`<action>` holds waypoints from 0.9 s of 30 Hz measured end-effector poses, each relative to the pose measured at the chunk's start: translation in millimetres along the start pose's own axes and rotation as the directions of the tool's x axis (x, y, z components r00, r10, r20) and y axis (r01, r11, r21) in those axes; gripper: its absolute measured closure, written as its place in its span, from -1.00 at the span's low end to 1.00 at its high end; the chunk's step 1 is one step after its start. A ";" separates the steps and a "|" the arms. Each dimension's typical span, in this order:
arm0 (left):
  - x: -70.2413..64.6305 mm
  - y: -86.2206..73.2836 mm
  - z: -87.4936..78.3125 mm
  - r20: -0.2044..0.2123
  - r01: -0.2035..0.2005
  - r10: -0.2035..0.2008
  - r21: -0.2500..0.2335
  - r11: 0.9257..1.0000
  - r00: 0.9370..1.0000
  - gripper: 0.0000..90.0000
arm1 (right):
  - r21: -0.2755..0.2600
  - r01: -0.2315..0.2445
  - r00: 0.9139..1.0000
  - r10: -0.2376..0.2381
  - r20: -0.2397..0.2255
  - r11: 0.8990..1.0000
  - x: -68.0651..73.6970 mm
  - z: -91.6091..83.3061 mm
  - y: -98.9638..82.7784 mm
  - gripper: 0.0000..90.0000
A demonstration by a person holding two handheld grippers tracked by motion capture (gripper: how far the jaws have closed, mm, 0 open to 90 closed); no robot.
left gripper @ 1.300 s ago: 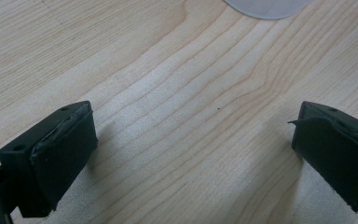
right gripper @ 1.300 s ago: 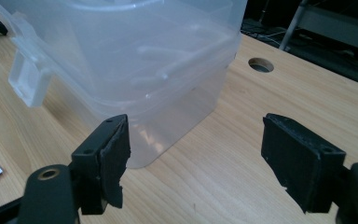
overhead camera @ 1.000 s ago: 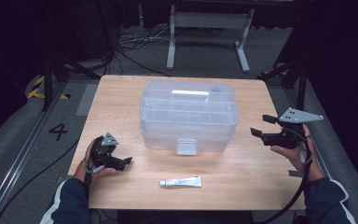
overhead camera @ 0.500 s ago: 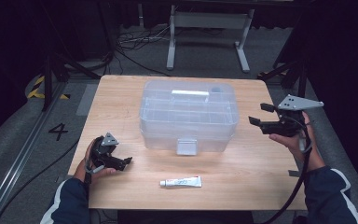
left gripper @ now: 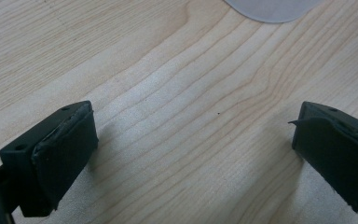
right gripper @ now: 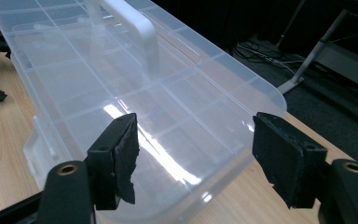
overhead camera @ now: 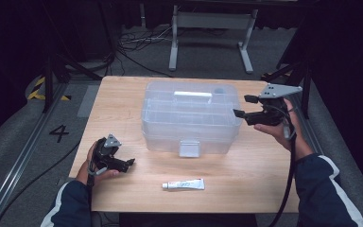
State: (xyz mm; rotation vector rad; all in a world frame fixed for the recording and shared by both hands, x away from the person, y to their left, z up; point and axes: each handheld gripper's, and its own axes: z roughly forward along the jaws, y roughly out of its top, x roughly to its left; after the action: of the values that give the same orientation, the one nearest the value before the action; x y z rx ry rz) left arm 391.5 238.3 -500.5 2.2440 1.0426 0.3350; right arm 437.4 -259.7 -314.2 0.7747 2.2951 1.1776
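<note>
A clear plastic organiser box (overhead camera: 189, 116) with a white handle (overhead camera: 192, 94) stands shut in the middle of the wooden table (overhead camera: 264, 189). Its front latch (overhead camera: 189, 148) faces me. A small white tube (overhead camera: 183, 184) lies near the front edge. My right gripper (overhead camera: 245, 106) hovers at the box's right end, open; its jaws have just been closing a little with nothing between them. In the right gripper view the lid (right gripper: 121, 79) lies beyond the right gripper (right gripper: 196, 149). My left gripper (overhead camera: 128, 164) rests open at the front left, over bare wood (left gripper: 191, 140).
A metal stand's legs (overhead camera: 208, 42) and cables (overhead camera: 132, 42) lie on the floor behind the table. A rail and a painted number mark (overhead camera: 59, 133) are on the floor at the left. Bare wood surrounds the tube.
My right gripper has risen and moved in towards the box's right end. The left gripper, the box and the tube have stayed where they were.
</note>
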 end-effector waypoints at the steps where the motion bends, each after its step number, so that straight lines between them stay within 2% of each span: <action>1: -0.2 0.9 0.4 0.005 0.002 -0.002 0.003 1.000 1.000 -0.99 | 0.004 0.007 1.000 -0.007 -0.008 1.000 2.0 4.3 4.1 -0.26; 3: 0.4 4.4 0.6 0.000 -0.001 0.001 0.015 1.000 1.000 -0.96 | 0.014 0.020 1.000 -0.019 -0.017 1.000 4.7 10.9 10.2 -0.25; 5: -0.3 8.3 1.5 0.001 0.003 -0.003 0.016 1.000 1.000 -0.84 | 0.031 0.033 0.999 -0.032 -0.032 0.999 7.7 19.4 17.6 -0.24; 7: -1.6 14.0 1.7 0.011 -0.004 0.004 -0.003 1.000 1.000 -0.55 | 0.034 0.041 0.998 -0.039 -0.042 0.999 9.3 25.3 23.4 -0.22; 8: -1.6 14.0 1.7 0.011 -0.004 0.004 -0.003 1.000 1.000 -0.52 | 0.034 0.041 0.998 -0.039 -0.042 0.999 9.3 25.3 23.4 -0.22; 9: -3.1 17.5 1.6 0.019 -0.014 0.014 -0.020 1.000 1.000 -0.52 | 0.038 0.040 0.998 -0.038 -0.050 0.998 10.8 29.6 26.9 -0.21; 10: -4.6 20.9 1.9 0.028 -0.010 0.011 -0.036 0.999 1.000 -0.67 | 0.046 0.051 0.997 -0.048 -0.054 0.998 12.2 33.8 30.2 -0.21; 11: -5.6 25.5 1.0 0.031 -0.033 0.035 -0.054 0.998 0.999 -0.64 | 0.056 0.060 0.997 -0.057 -0.056 0.997 13.4 37.5 33.0 -0.20; 12: -7.7 29.5 1.4 0.045 -0.036 0.039 -0.063 0.997 0.998 -0.58 | 0.070 0.063 0.996 -0.058 -0.065 0.996 14.6 42.0 36.3 -0.16; 13: -10.1 34.9 1.9 0.042 -0.050 0.053 -0.070 0.996 0.998 -0.64 | 0.078 0.071 0.996 -0.066 -0.066 0.994 15.4 45.7 38.8 -0.13; 16: -15.3 46.1 4.7 0.054 -0.078 0.082 -0.084 0.993 0.995 -0.64 | 0.138 0.079 0.996 -0.072 -0.056 0.987 17.5 56.7 43.7 -0.01; 17: -17.6 52.3 5.5 0.042 -0.098 0.102 -0.097 0.990 0.994 -0.64 | 0.135 0.078 0.995 -0.070 -0.065 0.988 18.0 59.3 44.6 0.02; 18: -17.6 52.3 5.5 0.042 -0.098 0.102 -0.097 0.990 0.994 -0.62 | 0.139 0.083 0.995 -0.074 -0.065 0.987 19.4 62.5 47.0 0.03; 19: -18.7 59.0 6.5 0.067 -0.096 0.105 -0.121 0.988 0.992 -0.63 | 0.141 0.082 0.995 -0.074 -0.065 0.987 20.4 64.1 49.2 0.04; 22: -21.5 69.2 8.0 0.073 -0.111 0.123 -0.149 0.983 0.990 -0.64 | 0.141 0.088 0.994 -0.078 -0.071 0.986 23.2 69.1 54.8 0.12; 24: -23.5 74.2 9.2 0.093 -0.117 0.132 -0.160 0.980 0.987 -0.66 | 0.149 0.091 0.994 -0.082 -0.066 0.985 25.3 72.8 57.6 0.17; 25: -25.7 77.6 11.2 0.096 -0.137 0.154 -0.164 0.977 0.983 -0.66 | 0.158 0.096 0.994 -0.087 -0.064 0.983 26.2 75.4 59.1 0.21; 27: -25.7 77.6 11.2 0.096 -0.137 0.154 -0.164 0.977 0.983 -0.66 | 0.163 0.099 0.994 -0.090 -0.058 0.982 27.9 79.0 60.7 0.21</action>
State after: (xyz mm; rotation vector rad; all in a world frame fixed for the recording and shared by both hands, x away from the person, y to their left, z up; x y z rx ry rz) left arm 426.1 176.3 -458.5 2.1755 0.7702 0.3408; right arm 481.4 -166.2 -309.7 0.6925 2.4667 0.9846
